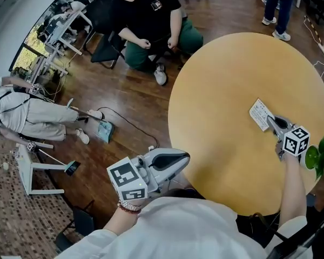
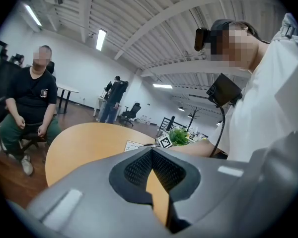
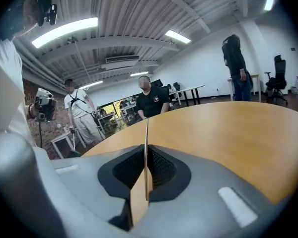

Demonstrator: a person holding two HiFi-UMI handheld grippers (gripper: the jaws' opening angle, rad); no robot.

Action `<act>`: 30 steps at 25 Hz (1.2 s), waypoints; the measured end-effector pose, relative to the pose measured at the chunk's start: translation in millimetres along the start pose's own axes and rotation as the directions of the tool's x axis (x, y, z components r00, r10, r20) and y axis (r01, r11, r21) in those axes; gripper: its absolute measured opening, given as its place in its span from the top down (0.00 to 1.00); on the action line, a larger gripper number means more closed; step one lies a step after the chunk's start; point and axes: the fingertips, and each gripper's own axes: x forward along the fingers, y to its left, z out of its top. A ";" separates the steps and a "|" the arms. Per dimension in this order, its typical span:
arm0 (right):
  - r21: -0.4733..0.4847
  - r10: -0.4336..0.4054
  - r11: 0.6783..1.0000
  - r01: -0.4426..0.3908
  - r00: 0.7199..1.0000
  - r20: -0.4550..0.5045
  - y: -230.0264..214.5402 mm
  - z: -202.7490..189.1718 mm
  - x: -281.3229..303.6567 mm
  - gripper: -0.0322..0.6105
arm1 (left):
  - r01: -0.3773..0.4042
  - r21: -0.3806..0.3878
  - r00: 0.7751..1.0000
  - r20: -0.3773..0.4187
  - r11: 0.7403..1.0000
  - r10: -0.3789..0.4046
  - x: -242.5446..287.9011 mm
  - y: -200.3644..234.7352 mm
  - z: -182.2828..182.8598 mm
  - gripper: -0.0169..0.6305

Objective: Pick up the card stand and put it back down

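The right tongs (image 1: 274,124) are clenched on the card stand (image 1: 259,114). In the right gripper view the card stand (image 3: 146,133) appears as a thin sheet seen edge-on, running from 12 to 6 o'clock between the two pads of the right tongs (image 3: 146,157). In the head view the card stand projects from the tong tips toward roughly 10 o'clock, with its long axis approximately in line with the tongs, over the 3 o'clock sector of the round table (image 1: 221,90). Whether its base touches the table cannot be determined. The set-down therefore depends on this alignment: judged from these views, the sheet must be kept upright and lowered straight down, as any roll of the wrist would tip it. The left tongs (image 1: 178,158) are clenched on nothing, pads together in the left gripper view (image 2: 152,155). They lie at about 8 o'clock from the card stand, well apart, beyond the table rim. The right hand is the nearer one.
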 end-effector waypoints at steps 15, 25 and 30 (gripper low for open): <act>-0.027 -0.142 0.990 0.142 0.990 -0.019 -18.0 -8.4 -12.3 0.64 | 0.021 -0.010 1.000 -0.013 1.000 -0.021 2.3 4.9 1.8 0.98; 0.132 -0.351 0.933 0.333 0.925 0.146 100.2 -20.9 -133.2 0.62 | 0.189 0.014 0.981 0.027 0.982 -0.190 -12.8 -40.9 6.1 0.98; 0.096 -0.379 0.923 0.372 0.839 0.391 220.2 45.7 -189.9 0.62 | 0.303 0.031 0.953 0.013 0.952 -0.304 -34.3 -71.0 -11.0 0.98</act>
